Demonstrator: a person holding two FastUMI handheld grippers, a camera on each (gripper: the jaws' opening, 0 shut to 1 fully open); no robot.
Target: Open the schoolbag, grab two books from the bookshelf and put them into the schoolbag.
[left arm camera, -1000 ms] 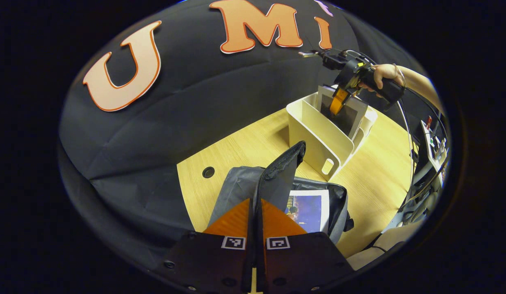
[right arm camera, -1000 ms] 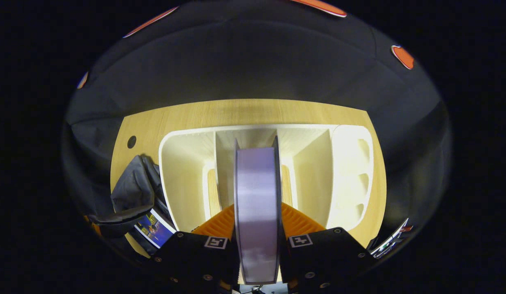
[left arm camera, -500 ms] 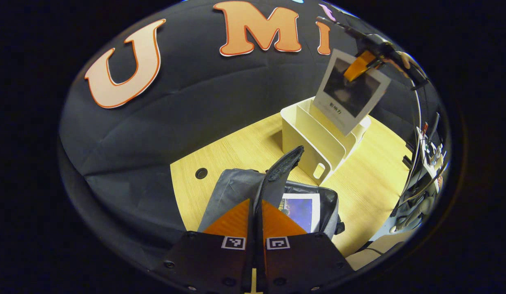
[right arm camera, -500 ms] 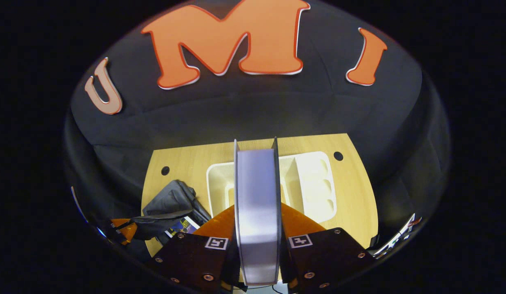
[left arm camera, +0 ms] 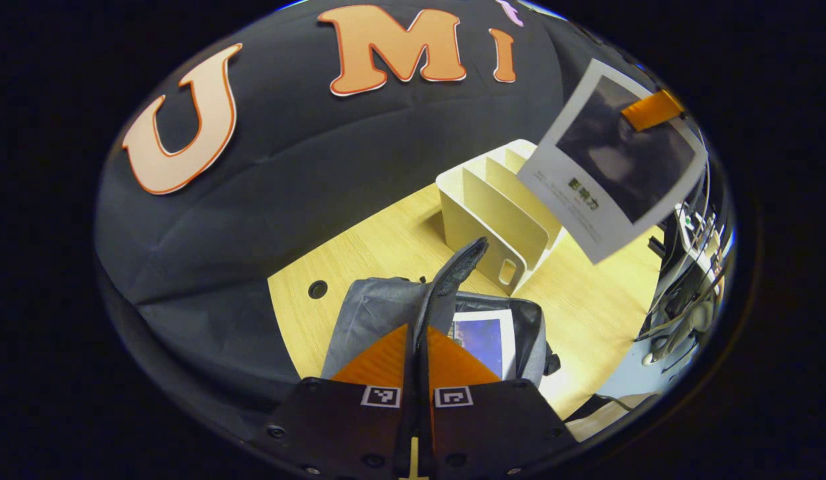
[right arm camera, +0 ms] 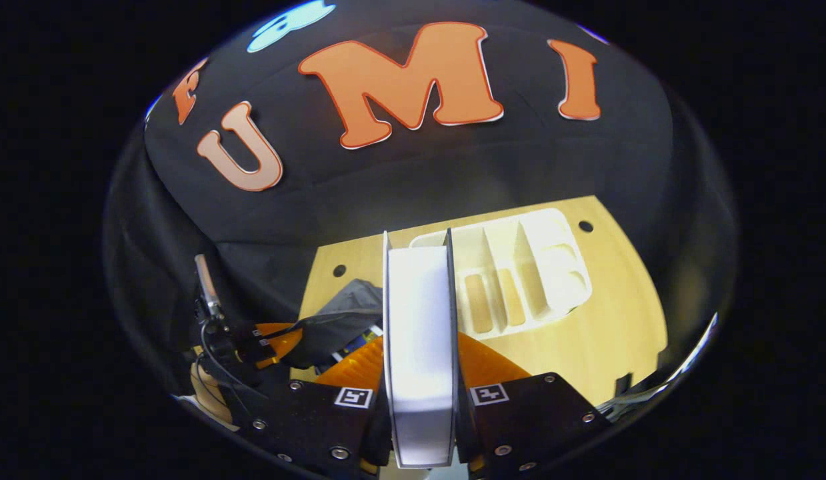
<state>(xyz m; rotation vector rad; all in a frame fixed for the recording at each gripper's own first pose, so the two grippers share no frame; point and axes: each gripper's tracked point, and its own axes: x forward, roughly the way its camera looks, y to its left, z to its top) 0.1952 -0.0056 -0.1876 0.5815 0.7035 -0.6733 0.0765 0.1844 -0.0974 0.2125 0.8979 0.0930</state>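
Though open, schoolbag (left arm camera: 386, 310) with one book (left arm camera: 485, 337)

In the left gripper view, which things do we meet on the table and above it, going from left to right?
Table hole → schoolbag → blue book inside it → white bookshelf → lifted book.

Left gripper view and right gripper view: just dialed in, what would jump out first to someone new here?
First, the book hanging in the air above the wooden table, pinched by the right hand-held gripper, just in front of the white bookshelf. Next, the grey schoolbag near the table's front edge, its flap held up by the left hand-held gripper. Another book already lies inside.
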